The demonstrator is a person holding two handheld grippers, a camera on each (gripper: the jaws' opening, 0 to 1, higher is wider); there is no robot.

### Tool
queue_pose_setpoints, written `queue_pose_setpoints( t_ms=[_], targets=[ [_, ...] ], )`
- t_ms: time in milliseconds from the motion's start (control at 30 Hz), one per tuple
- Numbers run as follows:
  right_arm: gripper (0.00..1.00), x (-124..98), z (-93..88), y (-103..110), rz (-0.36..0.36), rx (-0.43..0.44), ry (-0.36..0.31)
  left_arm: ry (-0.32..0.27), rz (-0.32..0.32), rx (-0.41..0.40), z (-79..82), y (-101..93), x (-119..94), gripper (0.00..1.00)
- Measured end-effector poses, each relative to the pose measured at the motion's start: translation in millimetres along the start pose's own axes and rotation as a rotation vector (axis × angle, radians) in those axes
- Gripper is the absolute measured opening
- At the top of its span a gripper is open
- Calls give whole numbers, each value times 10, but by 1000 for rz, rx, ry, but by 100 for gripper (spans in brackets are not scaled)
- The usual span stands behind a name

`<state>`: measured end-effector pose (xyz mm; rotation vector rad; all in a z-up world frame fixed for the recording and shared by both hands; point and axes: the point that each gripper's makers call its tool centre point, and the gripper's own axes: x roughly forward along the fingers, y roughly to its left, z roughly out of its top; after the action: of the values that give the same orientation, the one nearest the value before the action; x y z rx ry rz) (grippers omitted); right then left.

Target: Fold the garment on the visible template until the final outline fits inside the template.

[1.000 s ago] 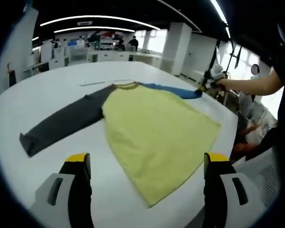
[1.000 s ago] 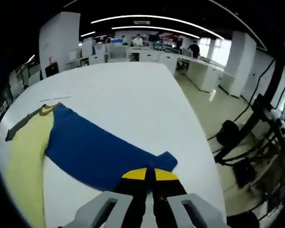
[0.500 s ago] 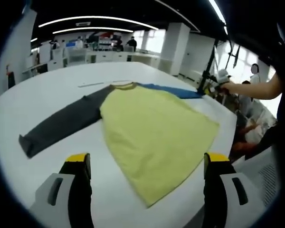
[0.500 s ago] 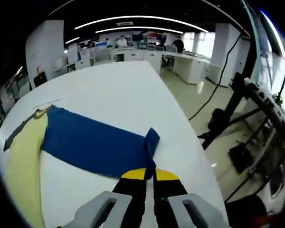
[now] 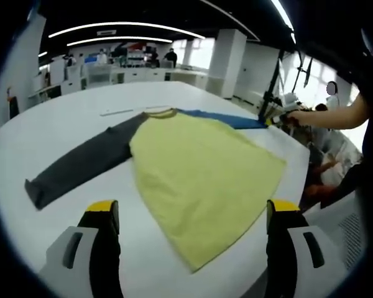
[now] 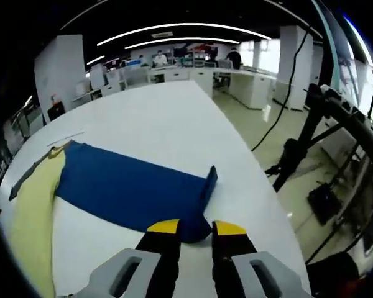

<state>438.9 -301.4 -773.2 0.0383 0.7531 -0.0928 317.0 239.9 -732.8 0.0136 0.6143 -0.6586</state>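
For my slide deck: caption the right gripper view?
Right gripper open at the blue sleeve's folded cuff on the white table.

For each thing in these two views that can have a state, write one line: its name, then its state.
garment: spread flat on the table, unfolded
blue sleeve: stretched out, cuff end turned up
grey sleeve: stretched out flat
left gripper: open, holding nothing
right gripper: open, jaws either side of the blue cuff

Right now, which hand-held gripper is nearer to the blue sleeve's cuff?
Right. The right hand-held gripper sits at the blue sleeve's cuff, jaws open on either side of it. The left hand-held gripper hovers open by the yellow hem, far across the shirt.
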Motion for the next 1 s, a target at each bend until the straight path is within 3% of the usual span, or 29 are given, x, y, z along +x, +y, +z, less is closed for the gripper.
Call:
queue_pose_setpoints(
  t_ms=[100, 267, 567, 700, 1000],
  targets=[
    [4, 33, 20, -25, -1, -6, -2, 1, 2, 0, 0, 0, -6, 95],
    [1, 48, 27, -80, -22, 10, 6, 1, 9, 7, -2, 5, -29, 94],
    [0, -6, 132, -60, -29, 4, -18, -8, 8, 17, 7, -2, -48, 95],
    [0, 107, 242, -188, -29, 10, -35, -6, 7, 33, 15, -6, -47, 97],
    [0, 168, 430, -115, -2, -2, -86, -22, 5, 36, 57, -3, -51, 99]
  ],
)
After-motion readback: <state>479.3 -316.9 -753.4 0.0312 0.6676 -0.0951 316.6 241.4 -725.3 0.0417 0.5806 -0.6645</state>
